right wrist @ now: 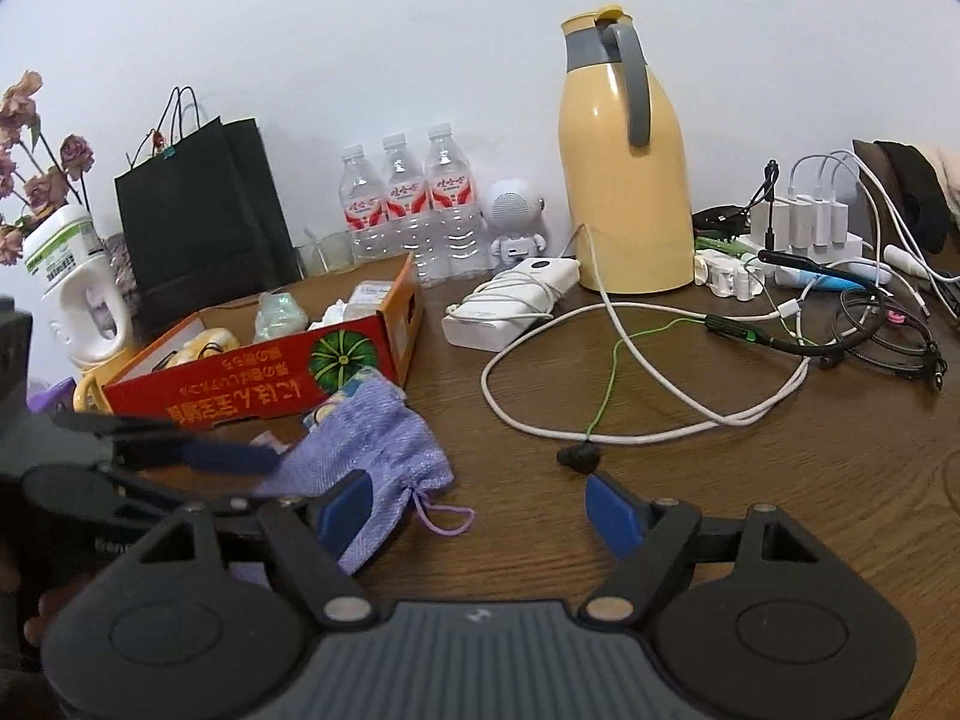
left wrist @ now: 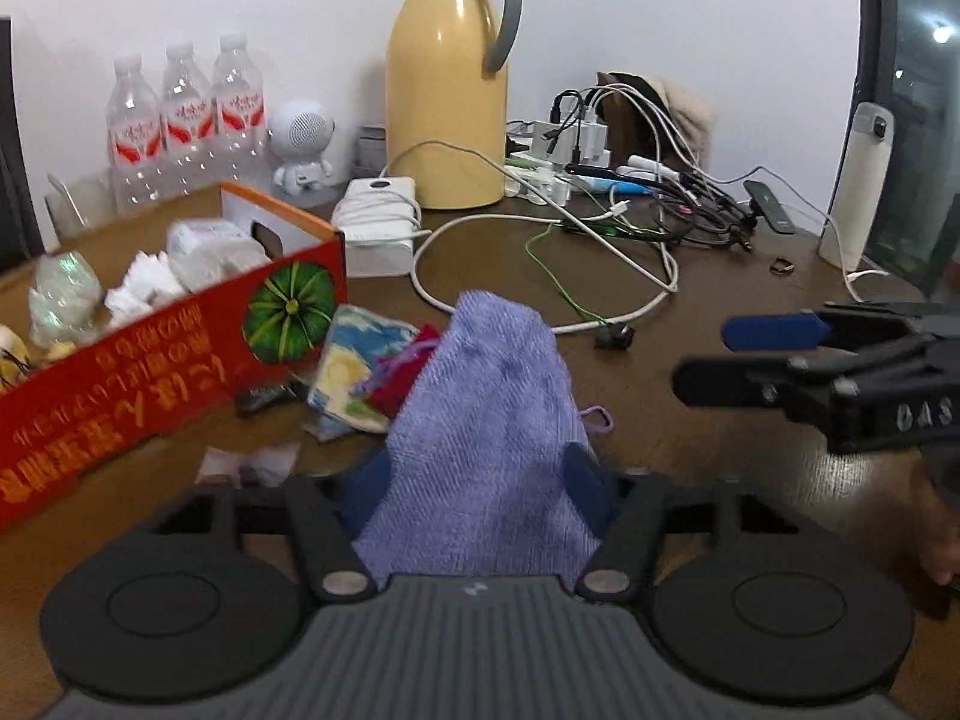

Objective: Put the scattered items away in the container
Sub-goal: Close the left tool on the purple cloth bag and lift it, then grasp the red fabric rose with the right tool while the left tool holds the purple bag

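My left gripper (left wrist: 474, 468) is shut on a purple woven drawstring pouch (left wrist: 486, 420), which also shows in the right wrist view (right wrist: 372, 444). The red open cardboard box (left wrist: 150, 354) stands to the left and holds crumpled tissue (left wrist: 141, 285) and wrapped items; it also shows in the right wrist view (right wrist: 252, 372). A colourful cloth (left wrist: 360, 372) and a small clear packet (left wrist: 252, 462) lie by the box. My right gripper (right wrist: 480, 504) is open and empty over bare table, right of the pouch; it shows at the right edge of the left wrist view (left wrist: 726, 354).
A yellow thermos jug (left wrist: 447, 78), three water bottles (left wrist: 186, 114), a white robot speaker (left wrist: 300, 144), a white power bank (left wrist: 378, 222) and tangled cables (left wrist: 630, 222) fill the back of the brown table (left wrist: 720, 480). A black paper bag (right wrist: 198, 216) stands behind the box.
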`<state>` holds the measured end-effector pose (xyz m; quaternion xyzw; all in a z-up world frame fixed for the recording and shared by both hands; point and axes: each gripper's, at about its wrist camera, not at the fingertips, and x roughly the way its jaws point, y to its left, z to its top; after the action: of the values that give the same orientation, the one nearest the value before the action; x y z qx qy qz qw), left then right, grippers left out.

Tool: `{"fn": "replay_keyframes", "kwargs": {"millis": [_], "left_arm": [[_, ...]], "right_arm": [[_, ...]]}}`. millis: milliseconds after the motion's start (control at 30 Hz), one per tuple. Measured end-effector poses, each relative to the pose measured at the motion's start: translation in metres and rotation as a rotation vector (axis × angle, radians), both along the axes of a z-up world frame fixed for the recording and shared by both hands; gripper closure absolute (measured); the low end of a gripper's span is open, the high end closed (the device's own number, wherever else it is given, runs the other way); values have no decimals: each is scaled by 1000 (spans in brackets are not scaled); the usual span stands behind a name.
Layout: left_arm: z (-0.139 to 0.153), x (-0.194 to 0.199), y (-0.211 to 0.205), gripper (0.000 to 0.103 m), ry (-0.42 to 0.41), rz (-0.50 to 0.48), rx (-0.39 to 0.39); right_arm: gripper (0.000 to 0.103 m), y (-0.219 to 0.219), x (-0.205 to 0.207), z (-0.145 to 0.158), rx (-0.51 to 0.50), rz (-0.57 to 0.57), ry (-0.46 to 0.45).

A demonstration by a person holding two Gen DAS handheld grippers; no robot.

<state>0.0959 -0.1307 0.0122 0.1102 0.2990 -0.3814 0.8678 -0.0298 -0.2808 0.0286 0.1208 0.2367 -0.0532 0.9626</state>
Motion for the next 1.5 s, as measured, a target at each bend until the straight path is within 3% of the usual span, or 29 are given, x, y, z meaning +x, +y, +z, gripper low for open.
{"fn": "replay_keyframes", "kwargs": {"millis": [33, 67, 100, 233, 267, 300, 333, 400, 500, 533, 567, 633, 700, 800, 1067, 1267, 1400, 1500], "left_arm": [[-4, 1, 2, 84, 19, 5, 0], [-7, 3, 5, 95, 34, 17, -3], [-9, 3, 7, 100, 41, 26, -9], [2, -10, 18, 99, -27, 64, -46], [6, -11, 18, 96, -46, 67, -56], [8, -8, 17, 81, -77, 87, -44], [8, -3, 15, 45, -84, 97, -12], [5, 14, 10, 26, -38, 49, 8], [-2, 32, 1, 30, 39, 23, 31], [-4, 36, -4, 35, 39, 20, 52], [-5, 38, -7, 43, 45, 17, 67], [-4, 36, -8, 90, 69, -10, 42], [1, 27, -4, 96, 67, -11, 12], [17, 3, 16, 99, 22, 47, -73], [77, -62, 135, 99, -79, 284, -404], [68, -71, 186, 99, -61, 507, -378], [56, -72, 195, 99, -23, 551, -350], [53, -76, 190, 99, -29, 545, -322]], "right_arm": [[26, 0, 3, 0, 1, 4, -3], [26, -1, 7, 1, 3, 7, -4], [26, 0, 11, 1, 6, 9, -6], [26, 2, 22, 2, 7, 24, -16], [26, 3, 23, 2, 6, 27, -17], [26, 4, 24, 2, 5, 30, -15], [26, 5, 26, 1, 6, 30, -10], [26, 6, 28, 1, 13, 27, -2], [26, 6, 24, 3, 12, 32, -7], [25, 7, 23, 3, 6, 32, -5], [25, 7, 23, 2, -4, 34, 3], [25, 7, 22, 0, -25, 36, 18], [25, 5, 22, -1, -29, 33, 28], [25, 2, 24, -4, -14, 37, 37], [25, 36, 59, -9, -43, 183, 76], [25, 93, 93, -15, -46, 347, 94], [25, 121, 113, -16, -190, 347, 102], [27, 128, 127, -19, -226, 358, 135]]}}
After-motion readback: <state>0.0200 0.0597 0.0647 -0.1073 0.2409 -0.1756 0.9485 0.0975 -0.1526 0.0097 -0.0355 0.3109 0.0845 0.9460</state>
